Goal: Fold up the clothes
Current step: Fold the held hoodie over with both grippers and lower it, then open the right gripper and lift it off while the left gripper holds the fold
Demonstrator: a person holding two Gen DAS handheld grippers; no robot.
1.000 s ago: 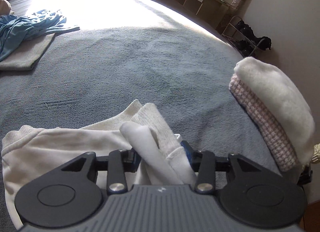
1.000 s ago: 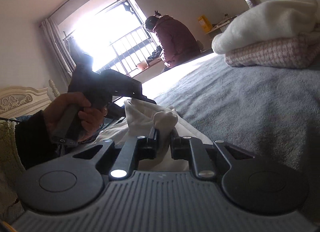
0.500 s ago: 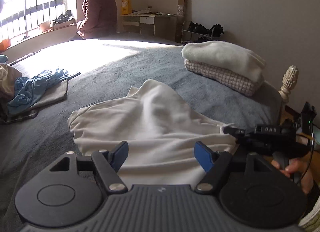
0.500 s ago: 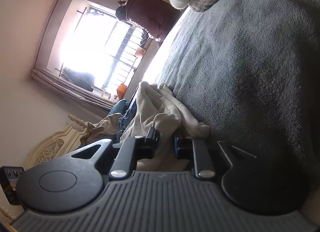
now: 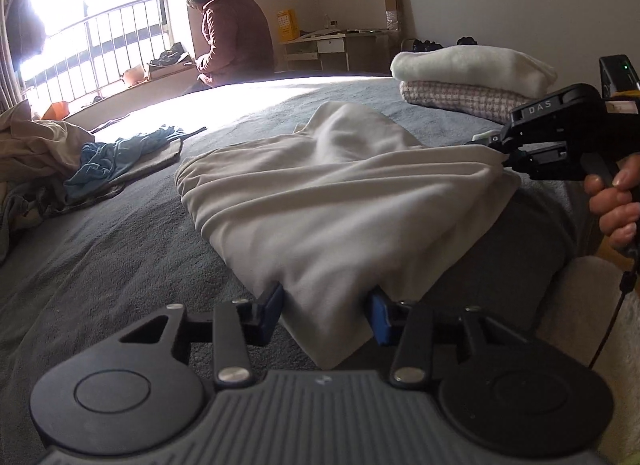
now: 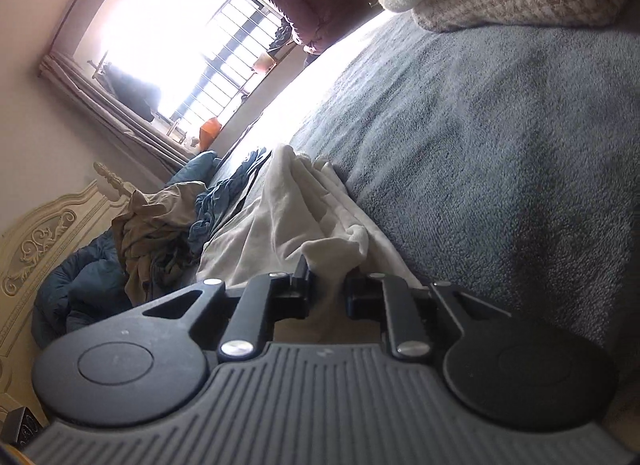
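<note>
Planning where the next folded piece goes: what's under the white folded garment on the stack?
A pink-checked folded garment lies under the white one, on the grey bedcover. Anything between them is hidden.

The one marking that can be read is "DAS", in pale capital letters on the black body of the right gripper (image 5: pixel 505 152), at the right edge of the left wrist view. A yellow box (image 5: pixel 289 25) stands on the desk in the upper middle of that same view and carries a dark printed patch, but its characters are too small to make out. In the right wrist view nothing legible shows.
</note>
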